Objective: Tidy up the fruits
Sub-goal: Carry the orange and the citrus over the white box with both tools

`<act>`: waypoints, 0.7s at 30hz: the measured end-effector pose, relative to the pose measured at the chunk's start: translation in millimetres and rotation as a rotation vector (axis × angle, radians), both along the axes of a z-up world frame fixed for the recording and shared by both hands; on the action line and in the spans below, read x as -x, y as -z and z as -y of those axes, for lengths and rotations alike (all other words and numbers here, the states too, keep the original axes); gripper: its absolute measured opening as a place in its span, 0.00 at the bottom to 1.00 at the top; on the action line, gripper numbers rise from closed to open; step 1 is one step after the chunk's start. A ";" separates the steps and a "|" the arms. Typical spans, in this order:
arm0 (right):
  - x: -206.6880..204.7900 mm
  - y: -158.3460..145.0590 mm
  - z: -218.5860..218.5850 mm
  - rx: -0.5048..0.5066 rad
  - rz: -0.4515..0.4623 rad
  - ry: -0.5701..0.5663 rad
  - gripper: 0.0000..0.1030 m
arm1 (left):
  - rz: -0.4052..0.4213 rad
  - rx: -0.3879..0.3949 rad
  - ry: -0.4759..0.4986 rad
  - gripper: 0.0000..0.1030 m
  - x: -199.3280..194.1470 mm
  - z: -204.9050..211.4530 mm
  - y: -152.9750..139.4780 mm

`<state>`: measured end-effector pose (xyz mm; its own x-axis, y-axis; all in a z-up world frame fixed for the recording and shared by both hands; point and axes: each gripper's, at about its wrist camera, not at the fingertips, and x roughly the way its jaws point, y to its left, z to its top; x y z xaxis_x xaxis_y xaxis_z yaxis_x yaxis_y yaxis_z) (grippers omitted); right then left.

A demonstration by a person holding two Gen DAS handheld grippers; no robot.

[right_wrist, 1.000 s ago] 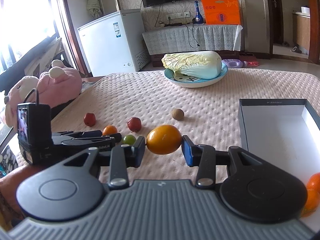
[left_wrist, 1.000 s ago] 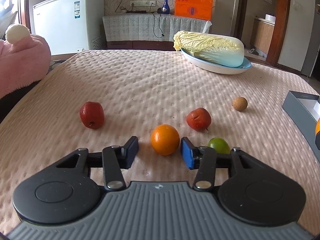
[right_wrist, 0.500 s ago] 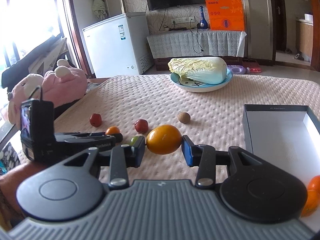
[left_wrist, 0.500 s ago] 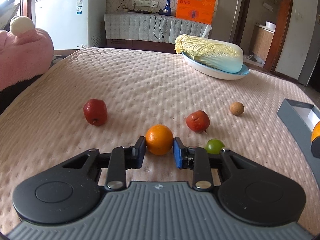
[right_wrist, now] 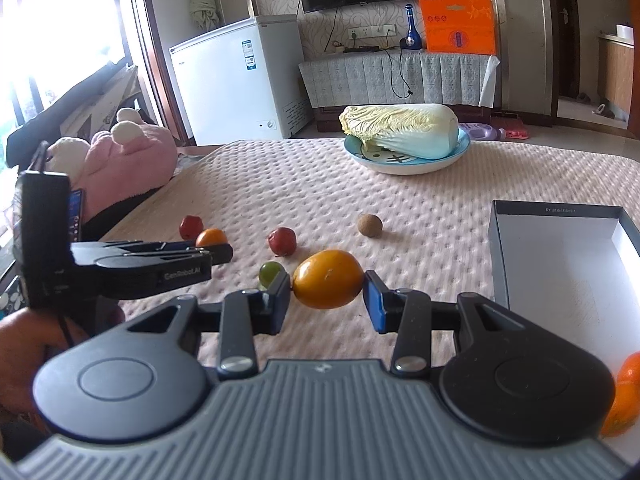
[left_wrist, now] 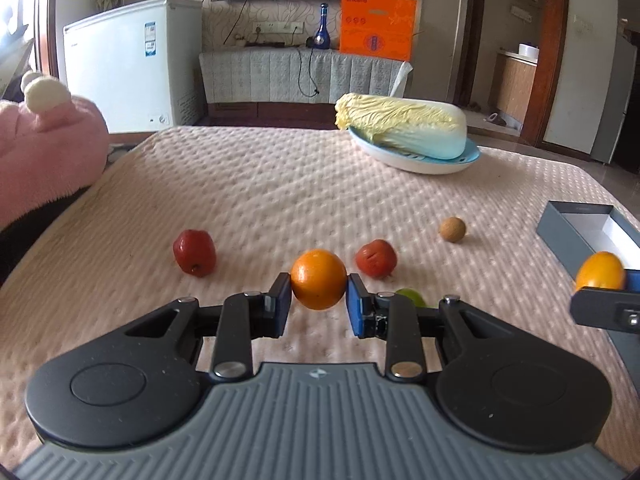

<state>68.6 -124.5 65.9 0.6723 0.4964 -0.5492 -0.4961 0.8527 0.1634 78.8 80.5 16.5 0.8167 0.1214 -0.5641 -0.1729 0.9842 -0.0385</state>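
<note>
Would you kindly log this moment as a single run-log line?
left gripper: shut on orange | right gripper: shut on yellow-orange fruit | box: one orange fruit in near corner | loose on table: two red fruits, green fruit, brown fruit

Fruits [left_wrist: 195,253], plate [left_wrist: 416,163], box [right_wrist: 560,248] on quilted table [left_wrist: 260,188]

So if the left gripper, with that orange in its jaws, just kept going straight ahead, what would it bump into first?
Probably the bare tablecloth, passing between the two red fruits; depth is hard to judge.
</note>
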 end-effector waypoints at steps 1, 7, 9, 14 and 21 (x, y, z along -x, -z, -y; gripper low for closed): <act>0.1 0.3 0.5 -0.003 -0.004 0.003 0.41 | 0.005 -0.011 0.004 0.33 3.1 3.8 -3.1; 6.4 4.5 -2.9 -0.016 -0.018 -0.004 0.41 | 0.052 -0.023 0.021 0.33 33.6 20.4 -23.9; 11.2 4.7 -5.2 -0.009 -0.016 -0.003 0.41 | 0.057 -0.030 0.018 0.33 42.3 24.2 -28.6; 25.8 -2.5 -2.0 -0.046 -0.002 0.027 0.41 | 0.059 -0.046 0.029 0.33 61.4 32.5 -35.6; 52.0 -6.3 2.6 -0.027 0.018 0.016 0.41 | 0.067 -0.022 0.038 0.33 87.7 42.3 -41.2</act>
<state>16.6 -127.2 72.2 0.6897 0.5003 -0.5234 -0.4858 0.8558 0.1778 -8.9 38.2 57.7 0.8569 0.1009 -0.5056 -0.1327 0.9908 -0.0273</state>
